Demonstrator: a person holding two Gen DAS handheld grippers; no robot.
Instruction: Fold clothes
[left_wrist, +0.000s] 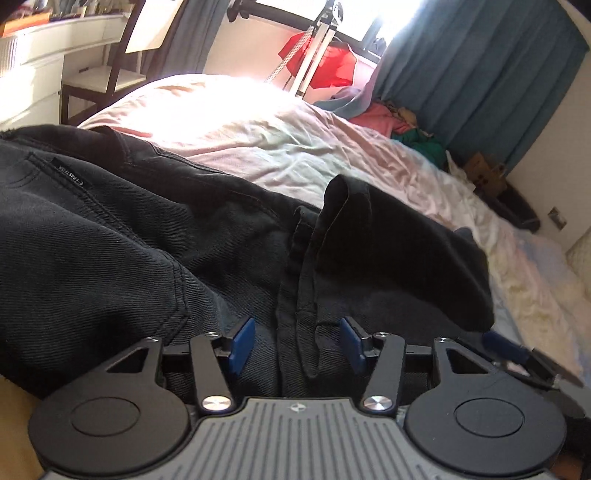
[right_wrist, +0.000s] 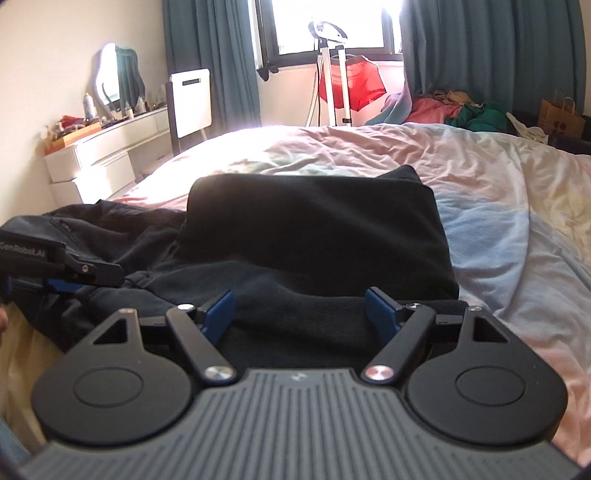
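Note:
A pair of black jeans (left_wrist: 122, 236) lies crumpled on the bed, with a pocket label at the upper left of the left wrist view. A leg end is folded back over the rest (right_wrist: 314, 225). My left gripper (left_wrist: 297, 343) is open, low over the jeans with a fabric seam between its blue pads. It also shows at the left edge of the right wrist view (right_wrist: 70, 280). My right gripper (right_wrist: 301, 314) is open, just above the near edge of the folded black cloth. Its tip shows at the right in the left wrist view (left_wrist: 517, 354).
The bed (right_wrist: 498, 192) has a rumpled pink, white and pale blue duvet. A heap of coloured clothes (right_wrist: 454, 109) lies at the far right by blue curtains. A stand with a red garment (right_wrist: 351, 85), a chair (right_wrist: 190, 99) and a white dresser (right_wrist: 107, 147) stand beyond the bed.

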